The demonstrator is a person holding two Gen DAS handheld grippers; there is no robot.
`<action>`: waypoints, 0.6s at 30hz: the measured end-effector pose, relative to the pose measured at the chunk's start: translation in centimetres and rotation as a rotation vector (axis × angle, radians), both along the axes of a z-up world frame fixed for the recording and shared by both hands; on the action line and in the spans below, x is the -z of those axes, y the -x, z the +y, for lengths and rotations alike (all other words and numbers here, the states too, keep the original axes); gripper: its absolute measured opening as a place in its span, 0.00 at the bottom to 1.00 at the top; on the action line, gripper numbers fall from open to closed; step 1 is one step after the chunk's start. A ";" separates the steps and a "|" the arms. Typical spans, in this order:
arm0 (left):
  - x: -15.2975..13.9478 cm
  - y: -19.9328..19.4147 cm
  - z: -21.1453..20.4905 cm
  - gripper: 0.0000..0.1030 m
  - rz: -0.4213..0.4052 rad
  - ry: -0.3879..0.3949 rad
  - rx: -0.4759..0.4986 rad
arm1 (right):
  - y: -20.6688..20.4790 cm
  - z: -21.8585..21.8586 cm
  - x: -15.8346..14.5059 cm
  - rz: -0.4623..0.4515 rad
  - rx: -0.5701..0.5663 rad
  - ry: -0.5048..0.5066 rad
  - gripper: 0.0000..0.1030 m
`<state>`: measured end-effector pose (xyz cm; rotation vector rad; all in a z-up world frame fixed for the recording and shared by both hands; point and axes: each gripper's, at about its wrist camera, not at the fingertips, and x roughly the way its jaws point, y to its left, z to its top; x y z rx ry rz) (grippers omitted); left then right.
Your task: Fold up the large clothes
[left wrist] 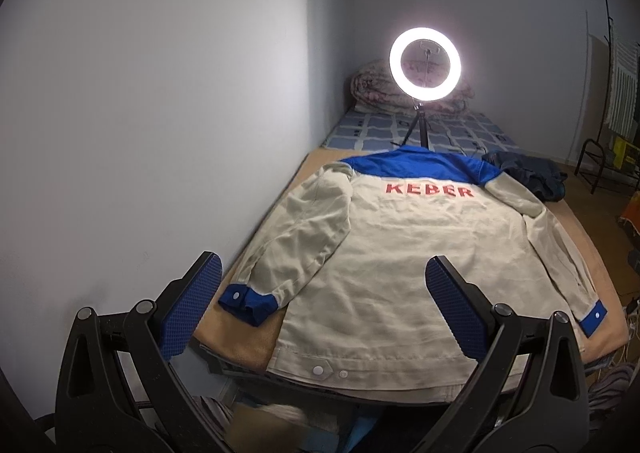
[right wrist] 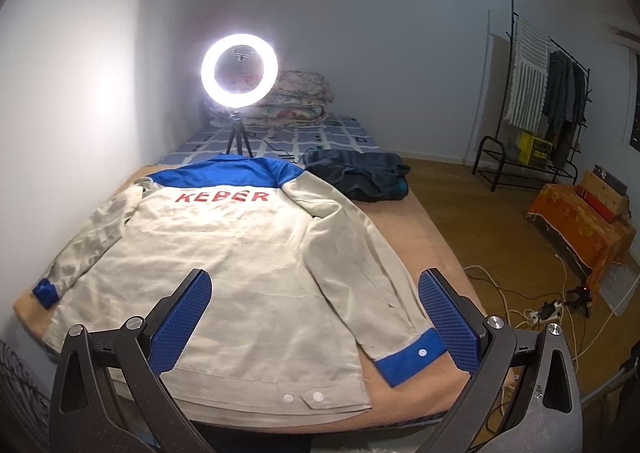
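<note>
Your work surface is a tan blanket-covered bed (right wrist: 404,237) pushed against a pale wall, with a glowing ring light on a small tripod (right wrist: 239,71) at its far end. The beige work jacket with blue yoke, blue cuffs and red lettering (left wrist: 404,253) lies back-up and flat, sleeves along its sides. Your left gripper (left wrist: 324,305) and right gripper (right wrist: 314,317) hover above its hem, jaws spread wide, holding nothing.

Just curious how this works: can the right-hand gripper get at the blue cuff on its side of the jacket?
Probably yes. The right gripper is open, and the blue cuff lies flat by its right finger with nothing covering it.
</note>
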<state>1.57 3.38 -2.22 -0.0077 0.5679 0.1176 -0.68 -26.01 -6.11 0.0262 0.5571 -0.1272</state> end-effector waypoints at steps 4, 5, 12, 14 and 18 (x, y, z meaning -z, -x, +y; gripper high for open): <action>1.6 -1.2 1.9 1.00 0.056 0.056 0.000 | -1.2 1.3 0.2 -0.001 -0.047 -0.018 1.00; 2.1 -1.5 2.3 1.00 0.070 0.066 -0.010 | -1.4 1.6 0.2 -0.002 -0.057 -0.019 1.00; 6.0 -2.6 5.4 1.00 0.120 0.105 -0.006 | -5.0 6.0 0.1 -0.019 -0.207 -0.010 1.00; 7.0 -2.6 6.6 1.00 0.119 0.151 -0.001 | -6.1 7.3 0.1 -0.028 -0.250 -0.002 1.00; 9.1 -3.2 9.1 0.98 0.135 0.239 -0.054 | -8.7 10.3 0.6 -0.084 -0.361 0.023 1.00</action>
